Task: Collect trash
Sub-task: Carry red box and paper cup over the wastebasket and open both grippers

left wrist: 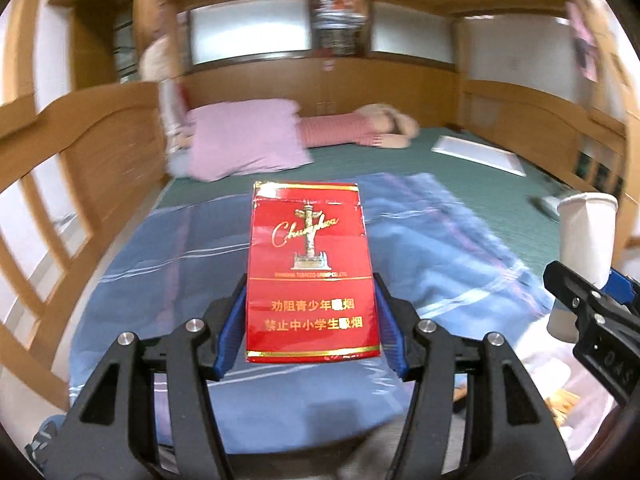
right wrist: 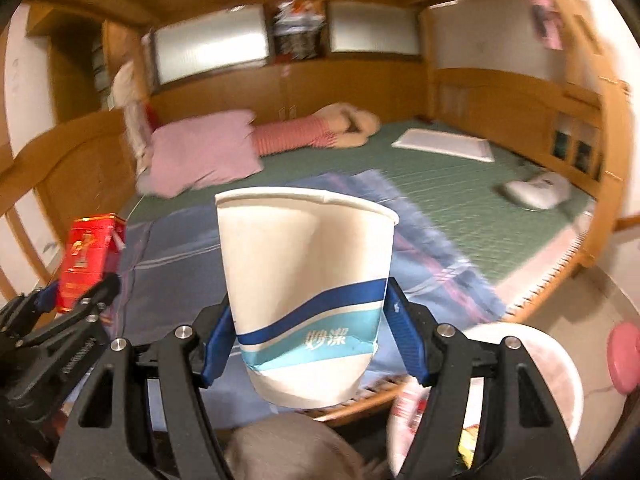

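Observation:
My left gripper [left wrist: 310, 320] is shut on a red cigarette pack [left wrist: 308, 268], held upright above the blue blanket [left wrist: 160, 280] on the bed. My right gripper [right wrist: 308, 332] is shut on a white paper cup [right wrist: 304, 280] with a blue wave band, its base dented. The cup also shows at the right of the left wrist view [left wrist: 586, 236], and the red pack shows at the left of the right wrist view [right wrist: 90, 256]. A white bin [right wrist: 556, 368] with scraps inside sits on the floor below and to the right of the cup.
The bed has a green mat [right wrist: 460, 196], a pink pillow [right wrist: 200, 152], a striped plush toy [right wrist: 320, 130], a white flat board [right wrist: 444, 144] and a white device [right wrist: 536, 190]. Wooden rails [left wrist: 60, 168] and panelling surround the bed. A pink round object [right wrist: 624, 356] lies on the floor.

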